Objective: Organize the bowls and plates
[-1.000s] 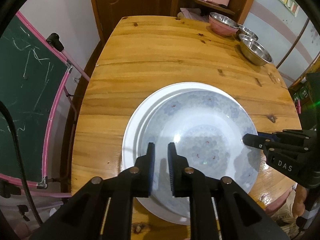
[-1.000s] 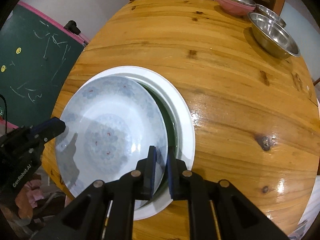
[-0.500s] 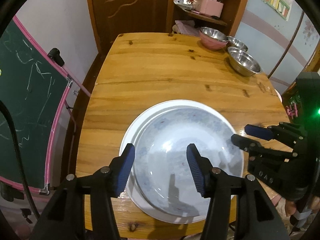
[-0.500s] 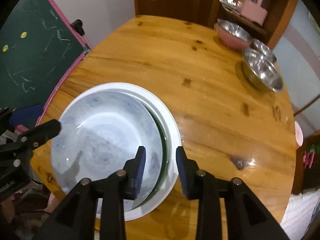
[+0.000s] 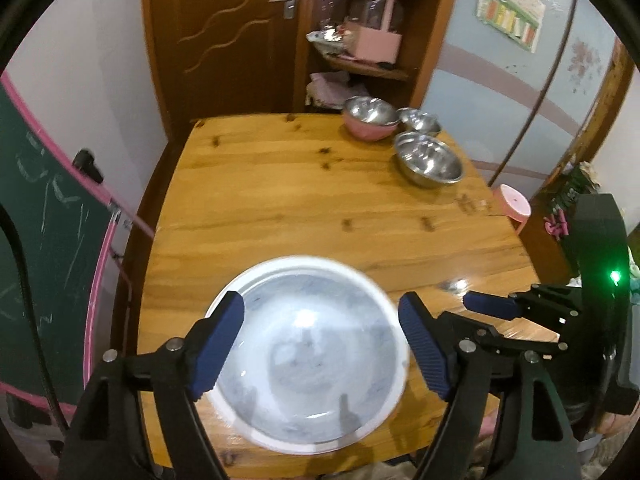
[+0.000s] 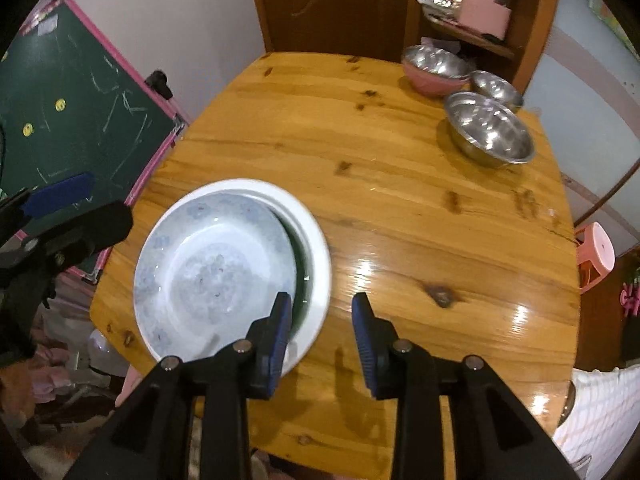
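The left gripper (image 5: 322, 344) has just been spreading its jaws and now stands wide, nothing between the pads, the stack showing below through the gap. The right gripper (image 6: 320, 338) has also just parted its jaws, less widely, and they too pinch nothing; its left pad hangs over the stack's right edge without pressing on it. Below them the patterned plate (image 6: 212, 276) lies released inside the white plate (image 6: 316, 248), shoved to the left so a dark green crescent, apparently another dish, shows between them on the right. The stack sits near the table's (image 6: 400, 200) near-left edge. So one stacking step looks done, though the top plate sits off-centre and may want a nudge. Well apart at the far right corner, the pink bowl (image 6: 434, 68) with a steel liner, the small steel bowl (image 6: 496, 86) and the big steel bowl (image 6: 488, 128) stand unnested: probably what is left.
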Demonstrator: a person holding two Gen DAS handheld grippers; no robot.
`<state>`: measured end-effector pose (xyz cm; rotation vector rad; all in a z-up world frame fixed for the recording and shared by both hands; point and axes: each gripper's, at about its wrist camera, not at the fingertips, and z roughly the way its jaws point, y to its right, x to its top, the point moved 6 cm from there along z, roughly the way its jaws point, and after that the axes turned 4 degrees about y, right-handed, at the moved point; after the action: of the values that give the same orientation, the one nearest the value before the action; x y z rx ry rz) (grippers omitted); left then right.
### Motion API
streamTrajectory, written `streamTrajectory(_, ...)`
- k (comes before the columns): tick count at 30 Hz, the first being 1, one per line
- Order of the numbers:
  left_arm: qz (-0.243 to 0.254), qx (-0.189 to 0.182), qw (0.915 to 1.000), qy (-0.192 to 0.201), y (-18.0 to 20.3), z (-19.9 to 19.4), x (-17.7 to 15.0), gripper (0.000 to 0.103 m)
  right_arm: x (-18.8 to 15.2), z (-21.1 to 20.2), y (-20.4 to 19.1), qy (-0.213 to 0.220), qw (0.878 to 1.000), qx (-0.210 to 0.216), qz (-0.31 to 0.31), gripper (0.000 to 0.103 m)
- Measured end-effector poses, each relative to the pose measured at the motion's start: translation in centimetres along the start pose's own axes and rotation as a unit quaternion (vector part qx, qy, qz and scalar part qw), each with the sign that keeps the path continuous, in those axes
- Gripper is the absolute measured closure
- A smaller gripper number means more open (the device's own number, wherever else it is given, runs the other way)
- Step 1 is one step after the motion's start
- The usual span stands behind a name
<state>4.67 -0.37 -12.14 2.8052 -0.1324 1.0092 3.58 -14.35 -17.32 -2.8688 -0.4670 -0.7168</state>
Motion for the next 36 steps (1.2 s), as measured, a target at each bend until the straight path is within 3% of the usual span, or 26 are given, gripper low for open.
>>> streamTrajectory(10,0.019,-0.059,0.9977,0.029,7.9,-1.4,8.3,0.023,3.2,-7.7,8.7,0.046,0.998,-0.023,0.041,0.071)
streamTrajectory(16,0.013,-0.096,0.9938,0.054,12.2,-1.6,14.3,0.023,6.3,-12.2,15.2,0.09,0.991,-0.069,0.066,0.071)
streamTrajectory(19,0.014,-0.095,0.993,0.068,13.7,-1.4,16.8,0.022,7.7,-13.9,17.7,0.103,0.987,-0.095,0.073,0.071)
streamTrajectory(26,0.004,-0.099,0.9907,0.093,16.1,0.6,21.5,0.022,10.7,-15.5,21.6,0.126,0.981,-0.105,0.099,0.071)
streamTrajectory(36,0.014,-0.047,0.996,0.074,17.0,9.8,24.0,0.022,14.5,-12.0,26.4,0.108,0.981,-0.092,0.129,0.071)
